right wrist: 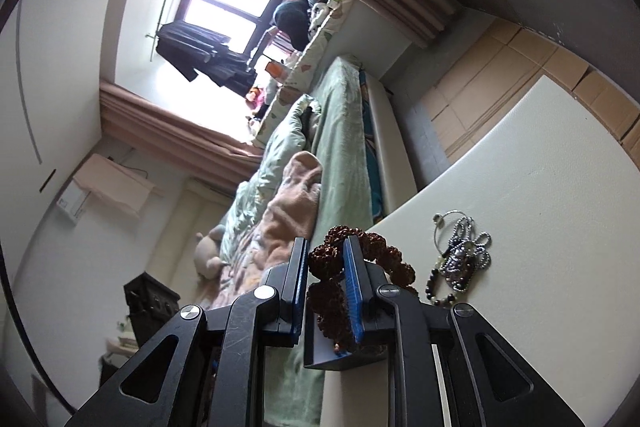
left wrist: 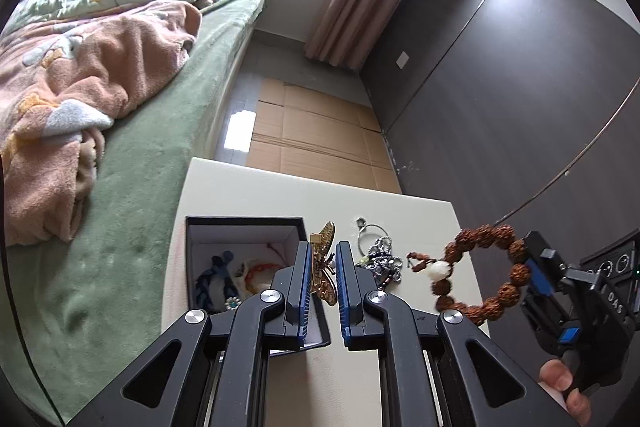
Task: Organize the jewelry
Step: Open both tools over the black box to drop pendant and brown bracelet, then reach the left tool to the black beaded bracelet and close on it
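Note:
My left gripper (left wrist: 322,259) is shut on a gold butterfly ornament (left wrist: 323,269), held above the right edge of an open black jewelry box (left wrist: 244,223) with a white inside that holds several pieces. My right gripper (left wrist: 530,267) is shut on a brown rough-bead bracelet (left wrist: 480,267) with a white bead, held in the air over the table's right side. In the right wrist view the bracelet (right wrist: 328,267) sits between the pads of the right gripper (right wrist: 326,255), with a corner of the box (right wrist: 344,359) below. A silver chain pile (left wrist: 380,259) lies on the cream table (left wrist: 320,195); it also shows in the right wrist view (right wrist: 460,251).
A bed with a green sheet (left wrist: 140,187) and a pink blanket (left wrist: 80,87) lies left of the table. Flattened cardboard (left wrist: 312,139) covers the floor beyond it. A dark wardrobe (left wrist: 500,87) stands at the right.

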Available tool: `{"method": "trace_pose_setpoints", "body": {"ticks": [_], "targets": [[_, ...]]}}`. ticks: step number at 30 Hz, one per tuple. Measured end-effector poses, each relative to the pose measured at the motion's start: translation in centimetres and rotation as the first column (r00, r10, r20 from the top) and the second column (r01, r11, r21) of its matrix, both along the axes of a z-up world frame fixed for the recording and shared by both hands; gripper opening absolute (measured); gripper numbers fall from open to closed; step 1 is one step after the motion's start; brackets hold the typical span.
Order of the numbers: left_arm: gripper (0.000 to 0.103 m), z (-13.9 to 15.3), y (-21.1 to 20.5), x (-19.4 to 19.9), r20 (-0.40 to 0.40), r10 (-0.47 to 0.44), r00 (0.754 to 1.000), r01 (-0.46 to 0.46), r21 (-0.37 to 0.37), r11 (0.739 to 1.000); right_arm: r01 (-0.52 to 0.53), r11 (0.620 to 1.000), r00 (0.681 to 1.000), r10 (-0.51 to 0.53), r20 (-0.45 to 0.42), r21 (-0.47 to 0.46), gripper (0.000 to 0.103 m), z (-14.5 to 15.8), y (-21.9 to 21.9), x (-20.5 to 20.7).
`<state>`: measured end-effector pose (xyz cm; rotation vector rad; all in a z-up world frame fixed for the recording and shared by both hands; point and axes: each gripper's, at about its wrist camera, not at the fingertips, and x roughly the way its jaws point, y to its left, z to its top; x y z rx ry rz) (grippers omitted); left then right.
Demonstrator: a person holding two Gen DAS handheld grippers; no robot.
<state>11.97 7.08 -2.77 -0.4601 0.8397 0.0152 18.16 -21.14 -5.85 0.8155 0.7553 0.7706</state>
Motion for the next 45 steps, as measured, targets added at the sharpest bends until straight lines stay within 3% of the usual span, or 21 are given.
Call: {"method": "trace_pose_setpoints", "body": {"ticks": [7,8,10,11,12,22,29,30,31,33,38,40,45], "targets": [[0.014,-0.5,1.5,-0.6,-0.028,0.065,0.997,-0.065,0.007,0.998,-0.029,0.999,0.999,0.029,0.015,0.027,0.019,0.1,1.5,-0.4],[0.021,-0.8,1.9,-0.5,-0.046,0.074,0.996,-0.075,-0.009,0.997,-0.036,0.999,0.999,0.036,0.014,0.029,0.019,0.0,1.8,-0.4],[0.049,-1.2,2.6,-0.5,-0.069,0.101,0.992,-0.103,-0.019,0.995,-0.056,0.998,0.998,0.056,0.017,0.027,0.019,-0.2,2.5,-0.5],[0.070,-1.2,2.9,-0.6,-0.073,0.121,0.990,-0.122,-0.013,0.992,-0.067,0.997,0.998,0.066,0.019,0.029,0.019,-0.2,2.9,-0.5],[0.078,-1.1,3.2,-0.8,-0.069,0.142,0.987,-0.143,-0.006,0.990,-0.081,0.996,0.996,0.080,0.025,0.027,0.019,-0.1,3.6,-0.6],[0.079,-0.5,6.1,-1.4,-0.034,0.228,0.973,-0.228,-0.015,0.973,-0.172,0.985,0.985,0.172,0.030,-0.014,0.019,-0.6,8.6,-0.5],[0.091,-0.1,7.5,-1.8,-0.002,0.267,0.964,-0.266,-0.028,0.963,-0.192,0.976,0.980,0.195,0.028,-0.099,0.021,-1.2,12.1,-0.5],[0.093,0.0,7.6,-1.9,0.005,0.271,0.962,-0.271,-0.030,0.962,-0.213,0.972,0.976,0.216,0.018,-0.096,0.027,-1.4,12.6,-0.5],[0.096,0.0,7.7,-1.9,0.009,0.275,0.961,-0.275,-0.033,0.961,-0.240,0.966,0.971,0.241,0.000,-0.096,0.043,-1.6,13.2,-0.3],[0.103,0.1,7.9,-2.1,0.028,0.283,0.959,-0.282,-0.046,0.958,-0.245,0.964,0.969,0.246,-0.008,-0.103,0.060,-1.7,13.4,-0.3],[0.102,0.5,7.8,-2.3,0.074,0.288,0.955,-0.283,-0.075,0.956,-0.209,0.967,0.978,0.210,-0.009,-0.143,0.064,-1.3,11.7,-0.2],[0.103,0.7,7.4,-2.3,0.087,0.281,0.956,-0.275,-0.074,0.959,-0.179,0.969,0.984,0.179,-0.013,-0.171,0.083,-1.2,10.6,-0.3],[0.102,1.2,5.7,-2.0,0.128,0.238,0.963,-0.233,-0.056,0.971,-0.108,0.968,0.994,0.106,-0.024,-0.225,0.101,-1.0,7.3,-0.1]]}}
